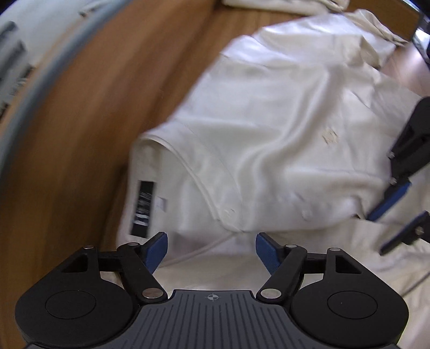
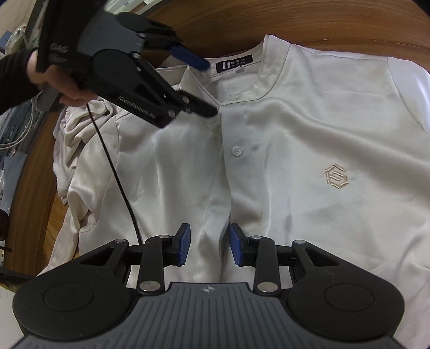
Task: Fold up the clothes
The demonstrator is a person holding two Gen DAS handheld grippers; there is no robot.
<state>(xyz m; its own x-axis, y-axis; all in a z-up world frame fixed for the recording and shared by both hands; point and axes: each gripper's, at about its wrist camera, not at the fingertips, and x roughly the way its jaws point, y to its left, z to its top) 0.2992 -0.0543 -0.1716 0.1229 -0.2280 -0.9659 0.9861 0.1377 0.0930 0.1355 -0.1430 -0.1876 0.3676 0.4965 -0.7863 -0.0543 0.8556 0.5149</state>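
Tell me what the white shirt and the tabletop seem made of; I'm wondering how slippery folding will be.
Shirt: probably a satin-like woven fabric; it shows a soft sheen and smooth, flowing creases. Table: wood or wood-look laminate, brown with visible grain and a smooth, slightly glossy face. The pictures cannot settle which.

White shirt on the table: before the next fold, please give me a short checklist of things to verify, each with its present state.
1. Shirt lies front up, logo showing: ok.
2. Front closed at the button: ok.
3. Left gripper open, near the collar: ok.
4. Right gripper open, holding no cloth: ok.
5. Cloth smooth: not ok, the left side is bunched.
6. Black cable clear of the shirt: not ok, it lies across it.
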